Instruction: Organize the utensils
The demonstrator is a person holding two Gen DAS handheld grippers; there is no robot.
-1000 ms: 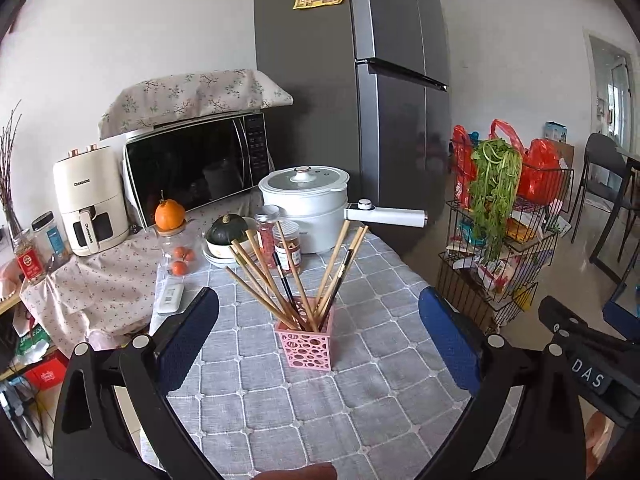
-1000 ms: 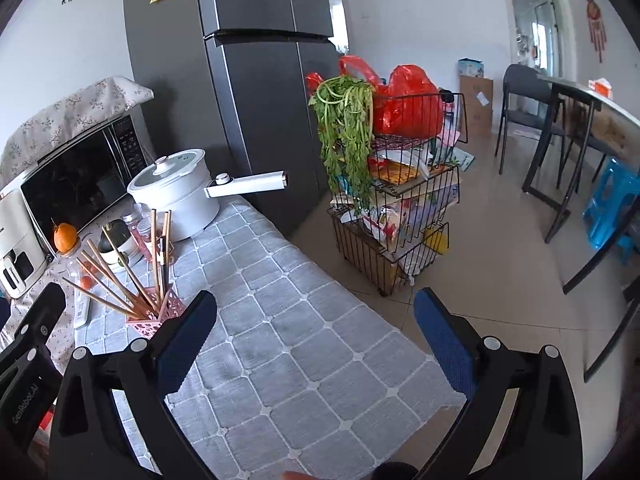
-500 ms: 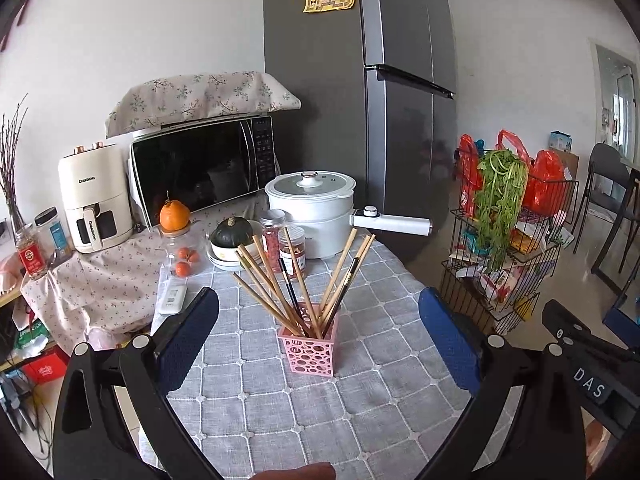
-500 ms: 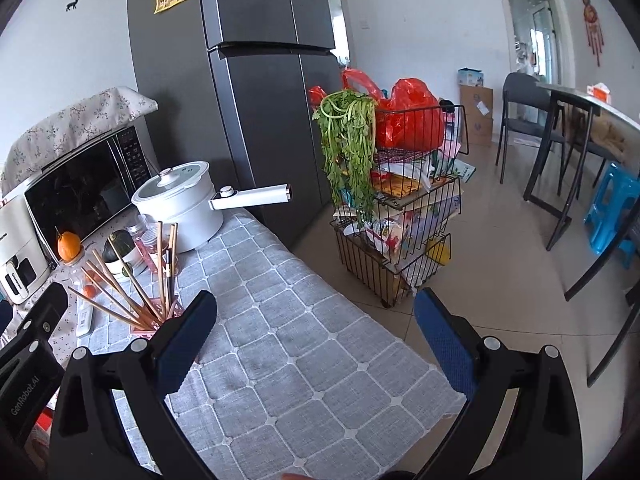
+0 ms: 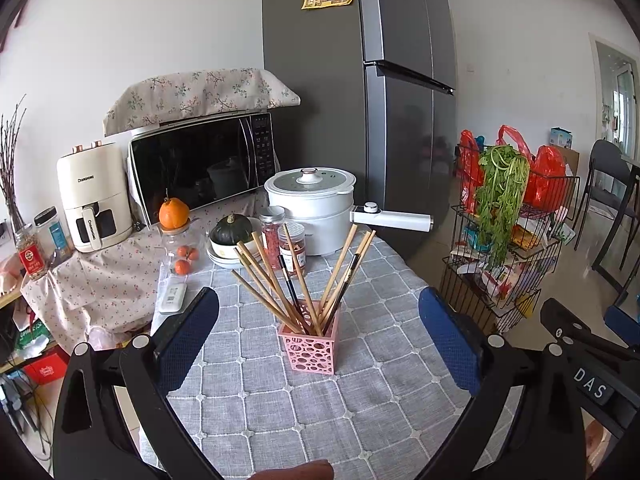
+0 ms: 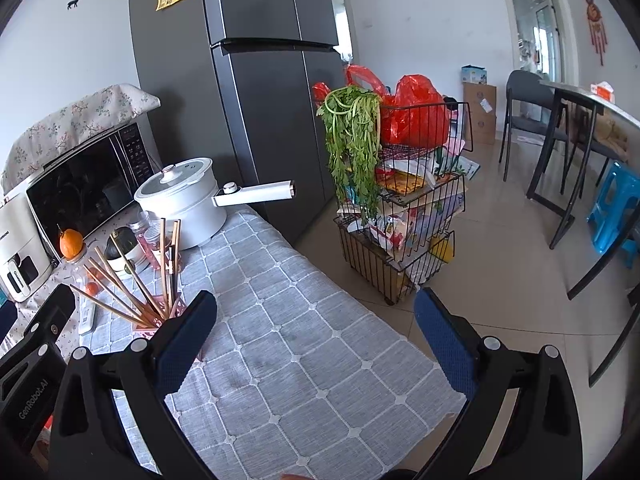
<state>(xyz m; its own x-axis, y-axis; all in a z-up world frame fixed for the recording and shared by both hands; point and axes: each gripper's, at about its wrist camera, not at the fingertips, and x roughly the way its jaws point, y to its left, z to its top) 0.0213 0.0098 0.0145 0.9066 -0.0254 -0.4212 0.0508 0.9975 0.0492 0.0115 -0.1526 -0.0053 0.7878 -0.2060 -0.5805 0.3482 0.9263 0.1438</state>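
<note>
A pink perforated holder [image 5: 313,349] stands on the grey checked tablecloth [image 5: 360,408], with several wooden chopsticks [image 5: 276,280] fanned out of it. My left gripper [image 5: 318,340] hovers open over the table, and the holder lies between its blue pads, further off and apart from them. In the right wrist view the holder [image 6: 160,322] and chopsticks [image 6: 132,284] sit at the left, partly hidden behind the left finger. My right gripper [image 6: 316,338] is open above bare cloth with nothing between its fingers.
Behind the holder stand two spice jars [image 5: 280,240], a white pot [image 5: 316,200] with a long handle, a squash in a bowl [image 5: 234,234], a microwave [image 5: 204,164] and an air fryer [image 5: 94,194]. A wire rack [image 6: 404,208] stands past the table's right edge beside the fridge [image 6: 256,92].
Both grippers have drawn back and risen a little, so the holder and the table look slightly further off. Both stayed open and nothing was grasped.
</note>
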